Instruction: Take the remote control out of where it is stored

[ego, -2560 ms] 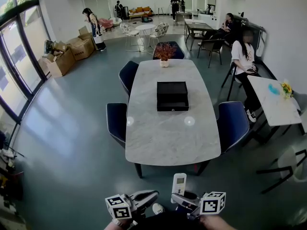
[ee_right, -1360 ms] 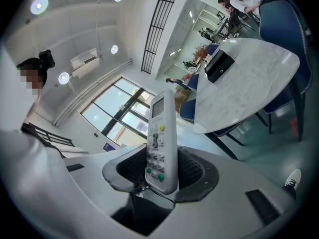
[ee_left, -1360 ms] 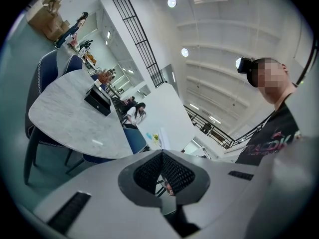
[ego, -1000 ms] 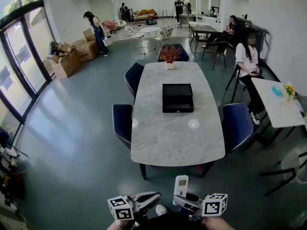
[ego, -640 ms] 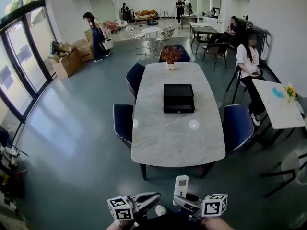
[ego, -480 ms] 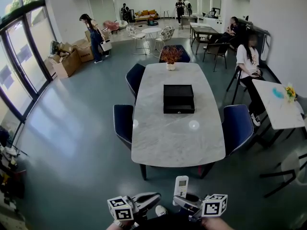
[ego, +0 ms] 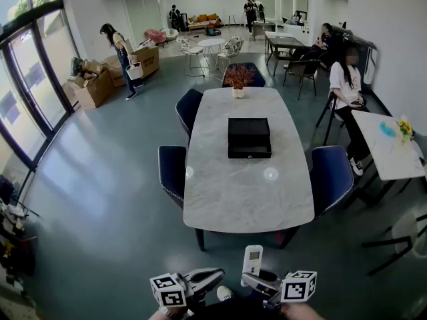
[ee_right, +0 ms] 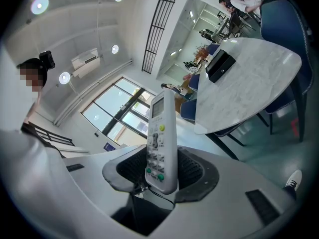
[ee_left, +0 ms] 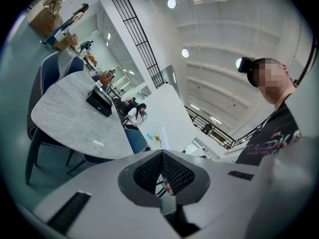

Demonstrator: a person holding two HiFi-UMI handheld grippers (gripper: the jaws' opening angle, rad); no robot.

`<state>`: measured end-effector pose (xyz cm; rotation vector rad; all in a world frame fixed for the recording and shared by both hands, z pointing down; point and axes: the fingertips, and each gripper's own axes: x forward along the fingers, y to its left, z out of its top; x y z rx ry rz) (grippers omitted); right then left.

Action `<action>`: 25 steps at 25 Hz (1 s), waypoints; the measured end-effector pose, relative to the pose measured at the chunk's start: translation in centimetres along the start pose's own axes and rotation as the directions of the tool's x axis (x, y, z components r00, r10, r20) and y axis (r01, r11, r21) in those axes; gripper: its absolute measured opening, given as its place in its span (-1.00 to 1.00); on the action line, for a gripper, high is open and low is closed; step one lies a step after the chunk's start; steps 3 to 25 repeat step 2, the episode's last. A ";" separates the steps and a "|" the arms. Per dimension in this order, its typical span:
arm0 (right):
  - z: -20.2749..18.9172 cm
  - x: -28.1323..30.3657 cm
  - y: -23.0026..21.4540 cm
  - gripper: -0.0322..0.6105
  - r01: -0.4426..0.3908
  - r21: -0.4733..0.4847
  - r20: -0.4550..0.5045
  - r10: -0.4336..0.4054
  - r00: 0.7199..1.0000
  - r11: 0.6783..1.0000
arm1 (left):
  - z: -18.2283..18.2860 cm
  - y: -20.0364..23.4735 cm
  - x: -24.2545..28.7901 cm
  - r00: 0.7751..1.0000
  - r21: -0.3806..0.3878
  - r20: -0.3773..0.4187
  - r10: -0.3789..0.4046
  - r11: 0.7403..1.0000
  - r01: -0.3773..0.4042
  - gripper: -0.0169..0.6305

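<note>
Right gripper view shows the right gripper (ee_right: 160, 173) clamped on the remote control (ee_right: 162, 138); the pads press its lower end from either side, buttons face the camera, and most of the white body stands up past the jaws, roughly upright. Left gripper view shows the left gripper (ee_left: 160, 159) pinched together at the tips with nothing between the pads.

Head view puts both grippers low and close to the person, over the floor and short of the near edge of the tabletop (ego: 247, 199); the remote is well apart from the table. A black drawer box (ego: 249, 137) sits on the tabletop toward its far end, midway between the long edges, its drawer front flush and facing the near edge; a potted plant (ego: 239, 79) stands at the far edge.

Judging from this, the remote is already out of its storage and only needs to be carried safely. The grip is low on a tall, smooth body, so it may lever or slip if swung; a steady squeeze, an upright hold and slow travel would suit it best. Should it need setting down, bringing it low over the near edge of the tabletop and laying it flat before releasing seems the safest course; the free left gripper could steady the upper end.
</note>
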<state>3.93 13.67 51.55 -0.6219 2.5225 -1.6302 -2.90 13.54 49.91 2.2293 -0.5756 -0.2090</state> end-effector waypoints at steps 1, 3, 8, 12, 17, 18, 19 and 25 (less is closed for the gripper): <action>0.0 0.1 0.0 -0.35 -0.011 0.004 0.004 0.011 1.000 1.000 | 0.0 0.0 0.0 1.000 0.000 0.000 0.000 1.000 0.000 -0.93; 0.0 0.1 0.0 -0.35 -0.022 0.008 0.009 0.022 1.000 1.000 | -0.1 0.1 0.0 1.000 0.000 0.000 0.001 1.000 -0.001 -0.93; 0.0 0.1 0.0 -0.35 -0.022 0.008 0.009 0.022 1.000 1.000 | -0.1 0.1 0.0 1.000 0.000 0.000 0.001 1.000 -0.001 -0.93; 0.0 0.1 0.0 -0.35 -0.022 0.008 0.009 0.022 1.000 1.000 | -0.1 0.1 0.0 1.000 0.000 0.000 0.001 1.000 -0.001 -0.93; 0.0 0.1 0.0 -0.35 -0.022 0.008 0.009 0.022 1.000 1.000 | -0.1 0.1 0.0 1.000 0.000 0.000 0.001 1.000 -0.001 -0.93; 0.0 0.1 0.0 -0.35 -0.022 0.008 0.009 0.022 1.000 1.000 | -0.1 0.1 0.0 1.000 0.000 0.000 0.001 1.000 -0.001 -0.93; 0.0 0.1 0.0 -0.35 -0.022 0.008 0.009 0.022 1.000 1.000 | -0.1 0.1 0.0 1.000 0.000 0.000 0.001 1.000 -0.001 -0.93; 0.0 0.1 0.0 -0.35 -0.022 0.008 0.009 0.022 1.000 1.000 | -0.1 0.1 0.0 1.000 0.000 0.000 0.001 1.000 -0.001 -0.93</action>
